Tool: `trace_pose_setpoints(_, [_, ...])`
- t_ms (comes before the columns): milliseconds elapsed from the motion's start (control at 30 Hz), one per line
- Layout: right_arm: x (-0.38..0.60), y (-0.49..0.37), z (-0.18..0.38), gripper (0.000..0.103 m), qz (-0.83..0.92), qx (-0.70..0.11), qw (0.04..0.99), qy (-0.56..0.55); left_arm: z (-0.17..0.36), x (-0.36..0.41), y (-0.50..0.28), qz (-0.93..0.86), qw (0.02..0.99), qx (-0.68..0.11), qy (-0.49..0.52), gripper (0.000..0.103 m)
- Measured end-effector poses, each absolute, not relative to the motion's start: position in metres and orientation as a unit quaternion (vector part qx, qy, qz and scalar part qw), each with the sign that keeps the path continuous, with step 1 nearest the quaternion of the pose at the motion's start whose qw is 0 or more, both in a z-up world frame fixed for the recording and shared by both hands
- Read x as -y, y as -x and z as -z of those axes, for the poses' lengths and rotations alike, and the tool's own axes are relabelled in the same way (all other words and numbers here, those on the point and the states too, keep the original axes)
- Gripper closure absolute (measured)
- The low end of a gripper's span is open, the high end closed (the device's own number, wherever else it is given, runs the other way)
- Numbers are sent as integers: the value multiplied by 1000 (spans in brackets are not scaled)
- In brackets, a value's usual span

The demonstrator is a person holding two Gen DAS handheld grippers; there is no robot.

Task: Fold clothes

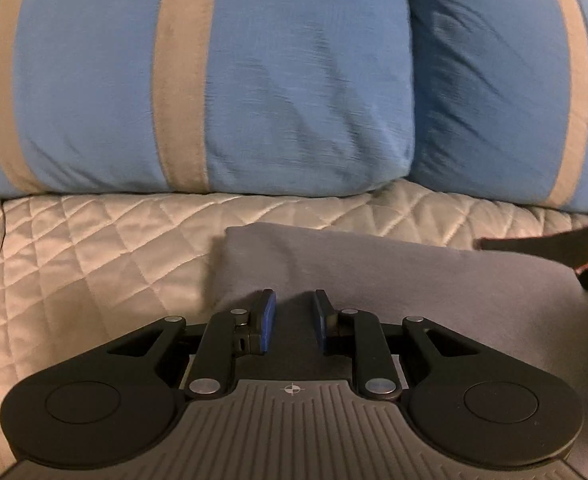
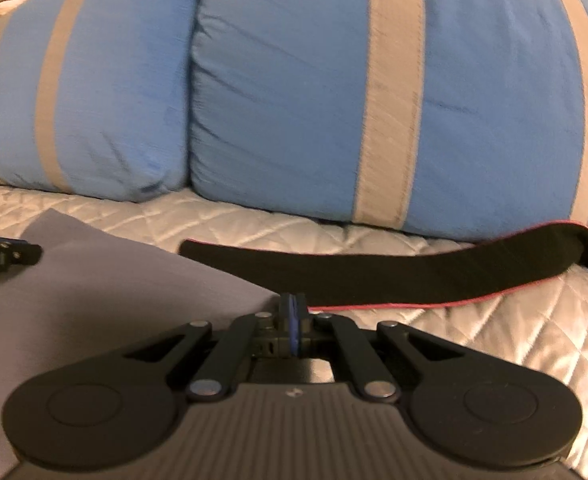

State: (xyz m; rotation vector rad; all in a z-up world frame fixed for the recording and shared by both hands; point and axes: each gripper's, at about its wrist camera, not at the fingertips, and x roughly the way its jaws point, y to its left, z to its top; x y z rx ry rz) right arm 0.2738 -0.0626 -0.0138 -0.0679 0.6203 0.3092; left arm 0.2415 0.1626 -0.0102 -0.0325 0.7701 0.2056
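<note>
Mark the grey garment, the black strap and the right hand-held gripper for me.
grey garment (image 1: 373,276): left wrist view, flat top layer.
black strap (image 2: 373,272): right wrist view, mid-length of the band.
right hand-held gripper (image 2: 292,312): right wrist view, closed fingertips.

Left wrist view: low over quilted bedspread (image 1: 94,248), looks forward along left gripper (image 1: 292,320) toward two blue pillows with grey stripes (image 1: 294,80), close. Grey folded garment (image 1: 373,272) directly beneath lens.

Right wrist view: same low height, same heading, set further right; right gripper (image 2: 292,328) at garment's (image 2: 114,280) right edge.

Shared: pillows (image 2: 294,100), bedspread (image 2: 493,320), garment, black strap (image 2: 373,268). Left gripper (image 2: 6,258) enters right view at left edge.
</note>
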Motion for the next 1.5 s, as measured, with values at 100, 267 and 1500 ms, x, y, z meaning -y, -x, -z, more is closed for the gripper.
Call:
trace_pose_setpoints(100, [69,-272,15,91,-147,-308,940,25,8,-163,-236,-107,922,-373,2,83])
trace_pose_setpoints(267, [82,-255,12,100,-162,-307,938,13,2,-157,-211,-102,920,-378,-6,83])
trace_pose_setpoints(1500, [85,-97,1,99,-199,-345,917,5,-1,-125,-26,-58,922,-382,4,86])
